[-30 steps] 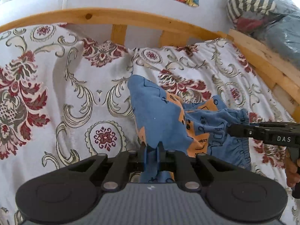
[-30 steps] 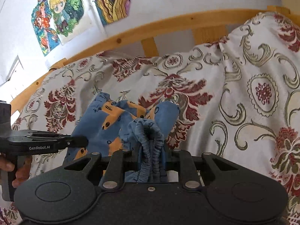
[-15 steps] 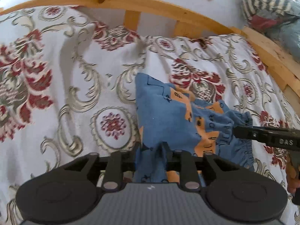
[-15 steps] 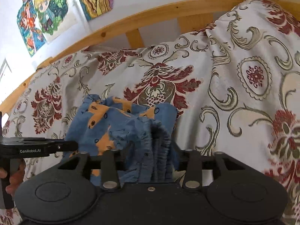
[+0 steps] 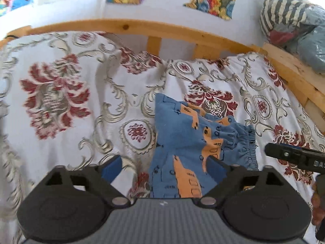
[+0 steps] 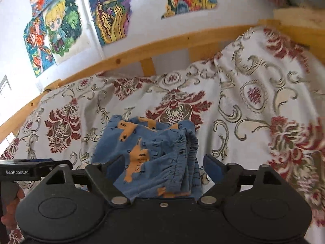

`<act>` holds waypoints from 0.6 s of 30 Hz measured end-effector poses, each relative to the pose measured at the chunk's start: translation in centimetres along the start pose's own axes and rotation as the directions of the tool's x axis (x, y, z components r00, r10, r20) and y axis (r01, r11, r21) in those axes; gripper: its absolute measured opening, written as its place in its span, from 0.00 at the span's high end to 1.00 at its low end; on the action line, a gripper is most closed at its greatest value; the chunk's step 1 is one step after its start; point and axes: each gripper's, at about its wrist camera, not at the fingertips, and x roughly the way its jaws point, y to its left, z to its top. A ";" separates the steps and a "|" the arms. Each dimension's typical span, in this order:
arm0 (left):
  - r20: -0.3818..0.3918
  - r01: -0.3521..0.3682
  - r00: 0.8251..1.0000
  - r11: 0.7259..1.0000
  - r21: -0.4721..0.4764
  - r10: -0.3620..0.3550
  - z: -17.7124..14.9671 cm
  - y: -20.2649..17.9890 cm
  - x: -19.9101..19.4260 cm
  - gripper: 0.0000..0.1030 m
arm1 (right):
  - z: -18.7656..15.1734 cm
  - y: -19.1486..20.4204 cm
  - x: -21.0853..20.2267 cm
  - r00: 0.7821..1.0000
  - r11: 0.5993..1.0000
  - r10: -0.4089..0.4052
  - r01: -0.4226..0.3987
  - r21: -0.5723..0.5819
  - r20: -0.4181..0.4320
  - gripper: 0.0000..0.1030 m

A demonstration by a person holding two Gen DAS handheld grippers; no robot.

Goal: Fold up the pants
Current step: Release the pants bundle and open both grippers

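Near end of blue orange-print cotton pants (image 5: 182, 142) hidden under gripper body, both views. Striped plastic-wrapped bundle (image 5: 288, 14) cut off at frame edge. Floral bedspread (image 6: 284, 111) blurred on right.

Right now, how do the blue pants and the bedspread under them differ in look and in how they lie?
The pants are blue with orange figures; the bedspread is white with red flowers and grey scrolls. The pants lie folded in a small layered bundle, the gathered waistband showing at one side; the bedspread lies spread across the bed, only loosely wrinkled. Both are soft printed cloth, and the pants rest on the bedspread.
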 end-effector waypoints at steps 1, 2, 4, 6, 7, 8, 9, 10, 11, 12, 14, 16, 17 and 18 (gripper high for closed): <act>0.010 -0.009 1.000 1.000 -0.004 0.009 -0.5 -0.1 -0.8 0.05 | -0.3 0.4 -0.8 1.000 1.000 -0.005 0.005 -0.002 0.008 0.12; 0.020 -0.014 1.000 1.000 -0.006 0.015 -1.0 -0.3 -1.5 0.03 | -0.8 0.8 -1.8 1.000 1.000 -0.006 0.007 -0.004 0.021 0.09; 0.036 -0.029 0.999 1.000 0.001 0.029 -2.2 -0.7 -2.9 0.02 | -1.6 1.6 -3.3 0.999 1.000 -0.011 0.012 -0.019 0.039 0.08; 0.055 -0.043 0.998 0.999 0.013 0.042 -3.3 -1.2 -4.1 0.01 | -2.5 2.5 -5.0 0.998 0.999 -0.023 0.025 -0.039 0.059 0.07; 0.064 -0.049 0.997 0.999 0.020 0.048 -3.9 -1.4 -4.8 0.01 | -2.8 2.9 -5.7 0.997 0.998 -0.030 0.033 -0.044 0.069 0.06; 0.071 -0.052 0.996 0.998 0.027 0.050 -4.3 -1.6 -5.4 0.01 | -3.2 3.2 -6.5 0.996 0.998 -0.039 0.043 -0.047 0.080 0.06; 0.079 -0.057 0.995 0.998 0.035 0.054 -4.8 -1.8 -6.0 0.01 | -3.5 3.5 -7.1 0.995 0.998 -0.046 0.050 -0.049 0.089 0.06; 0.089 -0.062 0.994 0.997 0.040 0.058 -5.2 -2.0 -6.6 0.01 | -3.8 3.8 -7.9 0.994 0.997 -0.051 0.056 -0.050 0.100 0.06; 0.099 -0.065 0.993 0.997 0.041 0.061 -5.6 -2.1 -7.2 0.01 | -4.1 3.9 -8.5 0.992 0.997 -0.056 0.062 -0.052 0.110 0.05; 0.109 -0.069 0.992 0.997 0.037 0.065 -6.1 -2.1 -7.8 0.01 | -4.5 4.1 -9.2 0.990 0.996 -0.067 0.074 -0.054 0.121 0.04; 0.118 -0.075 0.990 0.997 0.023 0.072 -6.8 -2.2 -8.9 0.01 | -5.1 4.5 -10.4 0.987 0.994 -0.077 0.086 -0.061 0.138 0.02; 0.125 -0.084 0.989 0.996 0.009 0.082 -7.5 -2.1 -9.8 0.01 | -5.9 4.9 -11.5 0.985 0.993 -0.083 0.094 -0.067 0.149 0.01; 0.127 -0.087 0.988 0.996 0.001 0.086 -7.9 -2.0 -10.2 0.01 | -6.3 5.0 -11.9 0.985 0.993 -0.085 0.097 -0.070 0.153 0.01; 0.127 -0.087 0.988 0.996 -0.009 0.087 -8.2 -1.9 -10.5 0.01 | -6.7 5.2 -12.2 0.984 0.992 -0.087 0.099 -0.073 0.154 0.01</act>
